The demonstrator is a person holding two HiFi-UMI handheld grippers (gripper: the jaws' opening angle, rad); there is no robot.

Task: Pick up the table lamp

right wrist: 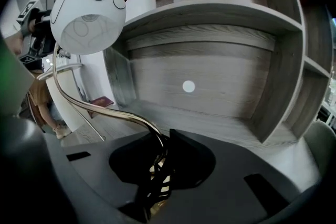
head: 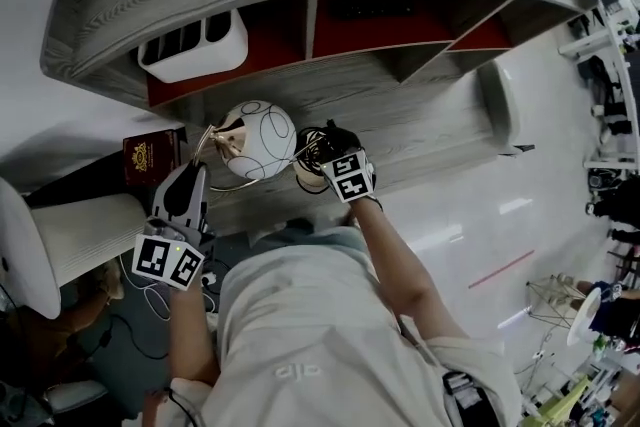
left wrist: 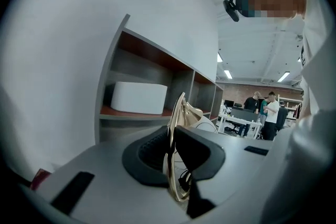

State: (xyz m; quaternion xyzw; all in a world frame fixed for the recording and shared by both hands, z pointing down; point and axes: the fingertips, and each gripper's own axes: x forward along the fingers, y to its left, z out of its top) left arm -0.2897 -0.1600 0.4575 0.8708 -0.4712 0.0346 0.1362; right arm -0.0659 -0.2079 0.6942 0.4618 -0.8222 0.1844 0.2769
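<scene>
Lamp (head: 258, 140) is over the front part of the desk (head: 430, 125), right below the shelves, and both claws have a hold of it. It's the kind with a round white shade (right wrist: 89, 16) with thin black lines on it and a bendy gold stem (right wrist: 100, 107). The left claw (head: 197, 167) comes in from the lamp's left side, and in its own view the jaws are squeezed nearly together on a thin gold hoop (left wrist: 176, 149) of the frame, which stands on edge between the pads. The right claw (head: 312, 155) is on the other side of the shade; its jaws are clamped on the bottom end of the stem, where a black cord (right wrist: 155, 181) is bunched up in the grip too. From there the stem curves up and off to the left to the shade, which hangs high in that view. Honestly can't tell whether the base is touching the desk or not. Up in the left cubby of the shelves sits a white box (head: 195, 45), and a dark red book (head: 150, 155) lies on the desk just left of the lamp. There's a white chair (head: 20, 245) at the far left, and a few people (left wrist: 270, 113) standing around way back in the room.
</scene>
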